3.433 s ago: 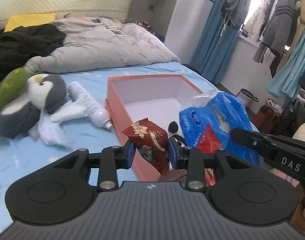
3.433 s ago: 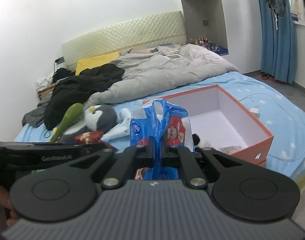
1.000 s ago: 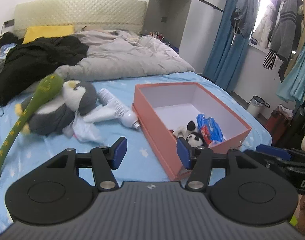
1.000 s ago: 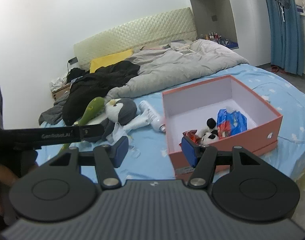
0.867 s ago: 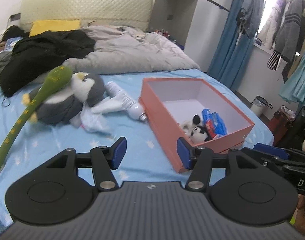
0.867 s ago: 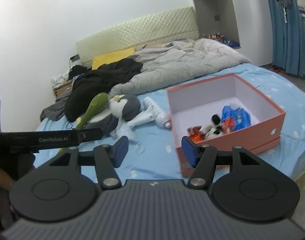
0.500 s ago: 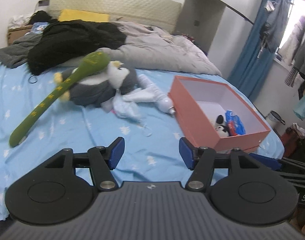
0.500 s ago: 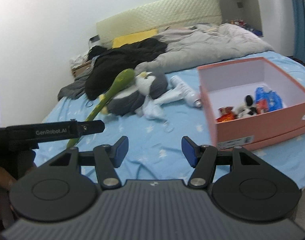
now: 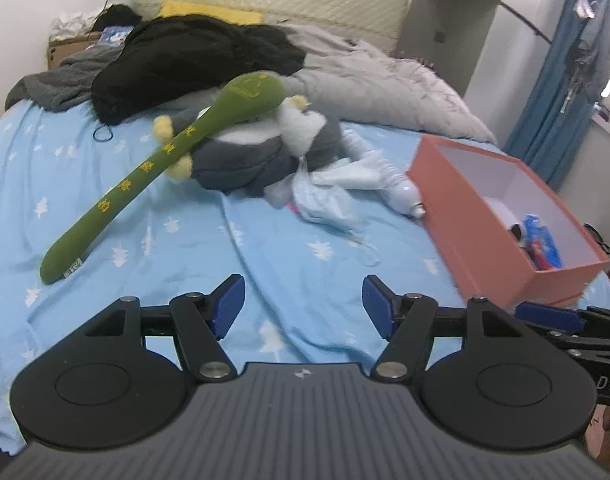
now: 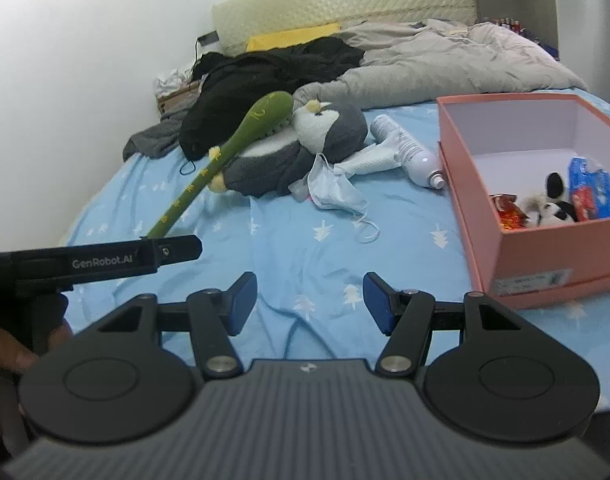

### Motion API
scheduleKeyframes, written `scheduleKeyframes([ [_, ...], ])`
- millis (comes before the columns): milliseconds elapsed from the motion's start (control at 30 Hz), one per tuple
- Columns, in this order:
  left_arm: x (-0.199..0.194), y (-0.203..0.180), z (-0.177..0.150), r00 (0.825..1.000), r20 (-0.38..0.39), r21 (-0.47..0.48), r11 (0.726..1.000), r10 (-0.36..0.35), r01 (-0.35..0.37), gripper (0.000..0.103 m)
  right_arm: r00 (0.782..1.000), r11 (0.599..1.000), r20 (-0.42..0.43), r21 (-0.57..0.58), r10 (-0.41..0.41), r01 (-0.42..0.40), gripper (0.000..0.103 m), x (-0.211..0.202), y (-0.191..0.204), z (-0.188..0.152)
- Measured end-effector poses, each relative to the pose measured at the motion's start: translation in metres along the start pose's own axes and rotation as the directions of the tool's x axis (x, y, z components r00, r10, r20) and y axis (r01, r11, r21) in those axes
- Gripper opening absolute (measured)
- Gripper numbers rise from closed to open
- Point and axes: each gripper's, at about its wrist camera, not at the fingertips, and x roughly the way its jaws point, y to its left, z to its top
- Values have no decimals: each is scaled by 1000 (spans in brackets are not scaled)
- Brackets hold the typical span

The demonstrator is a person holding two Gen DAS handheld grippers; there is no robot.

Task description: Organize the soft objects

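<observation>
Two grippers hovered above blue sheet [image 9: 193, 240]: left gripper [image 9: 303, 302] and right gripper [image 10: 309, 299] both spread, nothing between pads. Penguin plush [image 10: 301, 148] lay centre frame; green plush stick [image 9: 161, 168] leaned across it; pink box [image 10: 545, 240] at right.

"GenRobot.AI" on the left claw [image 10: 173, 250] arm, seen from the right wrist

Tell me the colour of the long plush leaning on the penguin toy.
Green with yellow markings; the long plush shows best in the left wrist view.

Green plush [image 9: 161, 168] across penguin [image 9: 261, 156] — box [image 9: 481, 240] right
</observation>
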Motion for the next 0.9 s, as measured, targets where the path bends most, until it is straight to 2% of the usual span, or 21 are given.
scheduleKeyframes([
  [300,89,34,16,998,-55,-6,999,32,-33,70,999,999,-34,-31,-10,9,61,79,-15,15],
  [533,160,45,43,996,-76,57,998,44,-40,70,998,999,-63,-31,-15,13,61,140,-34,30],
  [767,221,49,63,996,-84,98,995,-3,11,67,998,997,-57,-71,-7,3,59,195,-47,54],
  [900,243,53,71,994,-87,40,997,-61,65,58,999,996,-53,-89,-8,3,58,219,-52,63],
])
